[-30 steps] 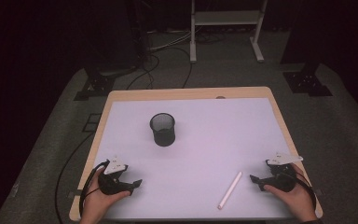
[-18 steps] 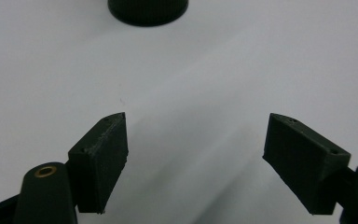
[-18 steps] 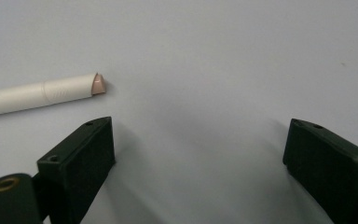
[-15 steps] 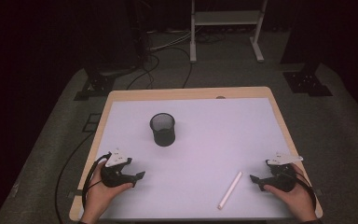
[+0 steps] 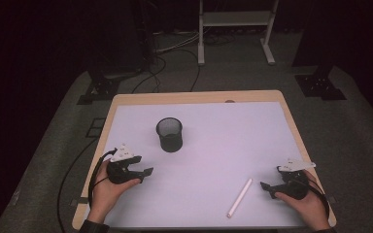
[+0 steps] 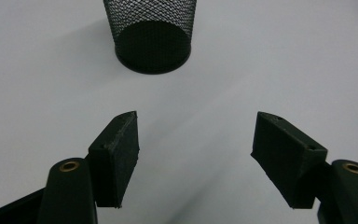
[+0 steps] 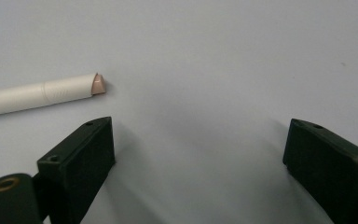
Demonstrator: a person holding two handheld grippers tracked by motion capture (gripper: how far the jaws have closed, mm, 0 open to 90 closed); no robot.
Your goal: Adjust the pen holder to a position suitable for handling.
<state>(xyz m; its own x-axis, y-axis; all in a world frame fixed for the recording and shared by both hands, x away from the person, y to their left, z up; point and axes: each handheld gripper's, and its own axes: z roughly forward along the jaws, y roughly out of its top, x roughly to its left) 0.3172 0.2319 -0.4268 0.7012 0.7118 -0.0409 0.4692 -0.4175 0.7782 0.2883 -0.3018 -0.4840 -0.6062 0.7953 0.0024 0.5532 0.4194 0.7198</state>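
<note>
Frame edge in the right gripper view cuts off the far end of the white cylindrical marker (image 7: 37, 95), whose capped tip points toward the black wire-mesh round cup (image 5: 169, 134). Lying diagonally, it sits nearer the wide-open right gripper (image 5: 272, 188). Beside the cup, the left gripper (image 5: 143, 173) gapes, empty.

your left gripper (image 5: 143, 173) sits near the black mesh cup (image 5: 169, 134); your right gripper (image 5: 268, 187) rests just beside the white marker (image 5: 239, 197), both on the table (image 5: 233, 126).
</note>
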